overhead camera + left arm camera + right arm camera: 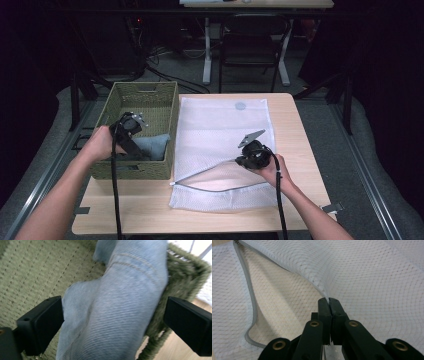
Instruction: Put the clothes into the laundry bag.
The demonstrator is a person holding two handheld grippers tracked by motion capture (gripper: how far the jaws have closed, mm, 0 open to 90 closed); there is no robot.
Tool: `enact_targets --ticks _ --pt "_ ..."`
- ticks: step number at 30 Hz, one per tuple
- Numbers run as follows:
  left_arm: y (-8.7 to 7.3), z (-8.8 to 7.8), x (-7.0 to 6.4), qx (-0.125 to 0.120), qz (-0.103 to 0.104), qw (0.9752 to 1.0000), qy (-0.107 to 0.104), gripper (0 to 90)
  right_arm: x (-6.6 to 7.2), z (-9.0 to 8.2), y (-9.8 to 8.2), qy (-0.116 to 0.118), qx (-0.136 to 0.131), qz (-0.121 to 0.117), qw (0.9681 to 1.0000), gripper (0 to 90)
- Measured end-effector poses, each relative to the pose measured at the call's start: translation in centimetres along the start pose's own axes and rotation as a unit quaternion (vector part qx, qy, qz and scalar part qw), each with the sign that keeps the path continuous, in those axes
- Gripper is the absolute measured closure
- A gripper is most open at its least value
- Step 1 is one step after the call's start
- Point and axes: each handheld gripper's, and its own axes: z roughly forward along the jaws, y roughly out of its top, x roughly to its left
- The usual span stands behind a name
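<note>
A white mesh laundry bag (220, 135) lies flat on the wooden table (295, 125), its zippered mouth gaping along the near edge. My right gripper (239, 161) is shut on the upper lip of that mouth (322, 291) and holds it lifted off the lower layer. A blue-grey ribbed garment (150, 146) lies in the near right corner of the green woven basket (145, 92). My left gripper (131, 145) reaches into the basket, open, with its jaws either side of the garment (117, 310) and a small gap showing at each pad.
The basket stands at the table's left, touching the bag's left edge. A grey round patch (240, 106) marks the bag's far end. Bare wood shows along the table's front and right. A dark chair (252, 42) and table legs stand beyond.
</note>
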Motion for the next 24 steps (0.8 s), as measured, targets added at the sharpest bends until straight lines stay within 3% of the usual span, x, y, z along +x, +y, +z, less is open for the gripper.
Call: enact_targets --ticks 4,9,17,21,22,23,24 --pt "-0.1 0.7 0.1 0.009 0.003 0.9999 -0.003 6.3 0.1 0.0 0.0 -0.001 0.001 0.0 1.0 88.9" --pt "-0.4 1.6 0.3 0.025 0.006 0.9996 -0.009 15.8 0.2 0.0 0.0 -0.003 0.003 0.0 1.0 89.0" --pt "-0.4 2.0 0.5 0.029 0.005 0.9995 -0.015 30.6 0.2 -0.1 0.0 -0.003 0.002 -0.003 1.0 88.9" --pt "-0.4 2.1 0.4 0.028 0.009 0.9994 -0.015 44.8 0.1 -0.1 -0.1 -0.004 0.002 -0.002 1.0 89.0" --pt "-0.4 2.1 0.3 0.028 0.012 0.9994 -0.016 44.8 0.1 -0.1 -0.1 -0.004 0.001 -0.002 1.0 89.0" --pt "-0.5 2.2 0.2 0.022 0.014 0.9996 -0.009 50.3 0.1 -0.2 -0.1 -0.005 0.0 -0.001 1.0 89.0" --pt "-0.5 2.2 0.3 0.026 0.018 0.9994 -0.016 52.5 0.1 -0.2 -0.1 -0.004 0.0 -0.001 1.0 88.9"
